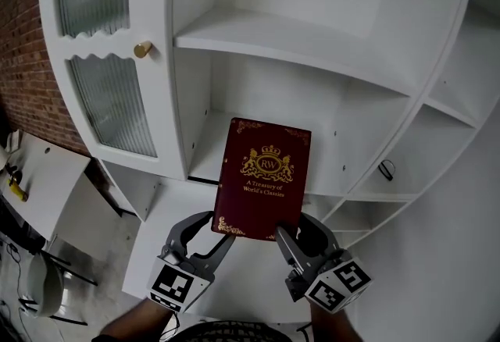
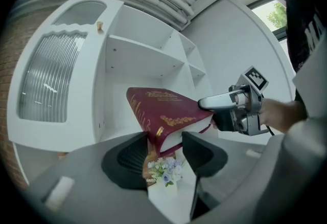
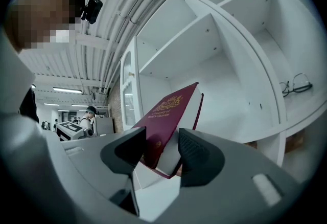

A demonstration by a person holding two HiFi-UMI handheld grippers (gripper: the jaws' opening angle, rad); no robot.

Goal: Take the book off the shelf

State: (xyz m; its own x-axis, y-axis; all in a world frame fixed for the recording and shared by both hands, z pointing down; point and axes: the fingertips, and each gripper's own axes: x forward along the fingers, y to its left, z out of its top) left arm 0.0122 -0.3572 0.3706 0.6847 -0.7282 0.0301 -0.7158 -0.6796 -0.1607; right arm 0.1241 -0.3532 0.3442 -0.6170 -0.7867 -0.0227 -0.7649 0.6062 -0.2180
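A dark red book (image 1: 264,188) with gold print on its cover is held out in the air in front of the white shelf unit (image 1: 281,40), cover up. My left gripper (image 1: 223,233) is shut on its near left corner, and my right gripper (image 1: 286,236) is shut on its near right corner. In the left gripper view the book (image 2: 163,113) sits with spine and page edge between the jaws of the left gripper (image 2: 164,149), and the right gripper (image 2: 240,108) clamps its far side. In the right gripper view the book (image 3: 166,120) stands tilted between the pads of the right gripper (image 3: 162,149).
The shelf compartments behind the book look bare. A cabinet door with ribbed glass and a gold knob (image 1: 142,49) stands at the left. Eyeglasses (image 1: 386,170) lie on a right-hand shelf. A small bunch of flowers (image 2: 164,169) sits below the book. A person (image 3: 91,113) stands far off.
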